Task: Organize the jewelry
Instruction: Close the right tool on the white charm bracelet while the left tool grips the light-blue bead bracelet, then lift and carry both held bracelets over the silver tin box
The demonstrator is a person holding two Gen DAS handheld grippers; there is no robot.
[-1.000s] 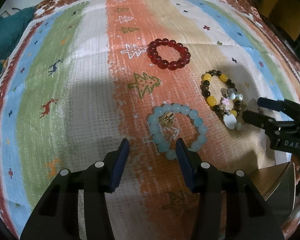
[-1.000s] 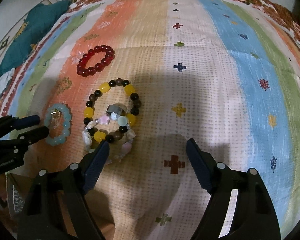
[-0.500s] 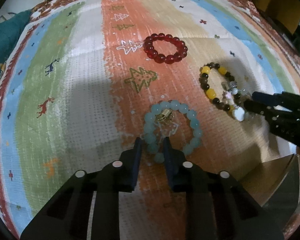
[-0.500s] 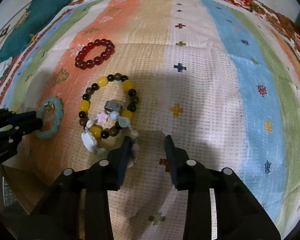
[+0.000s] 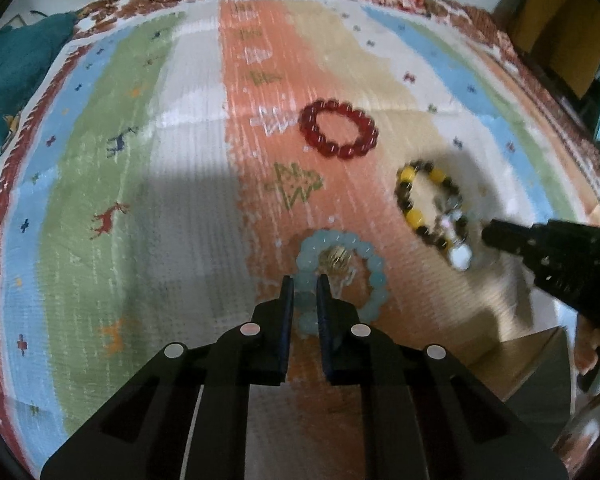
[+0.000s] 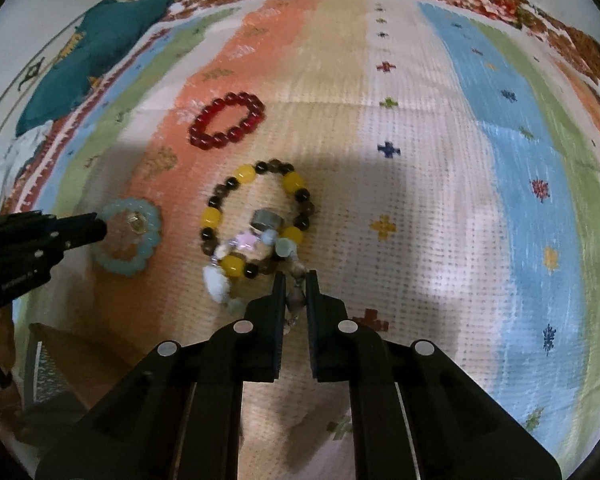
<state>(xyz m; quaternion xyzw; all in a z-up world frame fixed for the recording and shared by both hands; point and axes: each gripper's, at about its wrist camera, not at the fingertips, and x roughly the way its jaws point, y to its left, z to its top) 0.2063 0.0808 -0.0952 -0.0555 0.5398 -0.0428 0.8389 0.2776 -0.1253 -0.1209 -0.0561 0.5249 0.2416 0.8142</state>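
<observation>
My left gripper (image 5: 303, 285) is shut on the near-left beads of the pale blue bead bracelet (image 5: 370, 276), which lies on the striped cloth with a gold charm inside it. My right gripper (image 6: 294, 280) is shut on the pastel mixed-bead bracelet (image 6: 220, 286), which overlaps the yellow-and-dark bead bracelet (image 6: 245, 174). A red bead bracelet (image 5: 340, 130) lies farther back, apart from both grippers. In the right wrist view the blue bracelet (image 6: 138, 268) and the left gripper (image 6: 96, 229) show at the left. In the left wrist view the right gripper (image 5: 490, 234) shows at the right.
The striped cloth (image 6: 480, 200) covers the whole surface. A teal cushion (image 6: 88, 60) sits at the far left edge. A brown box (image 5: 540, 356) stands at the near right in the left wrist view and near left (image 6: 56, 360) in the right wrist view.
Both grippers have closed from wide open: the left onto the blue bracelet, the right onto the pastel bracelet. Both moved forward a little.
</observation>
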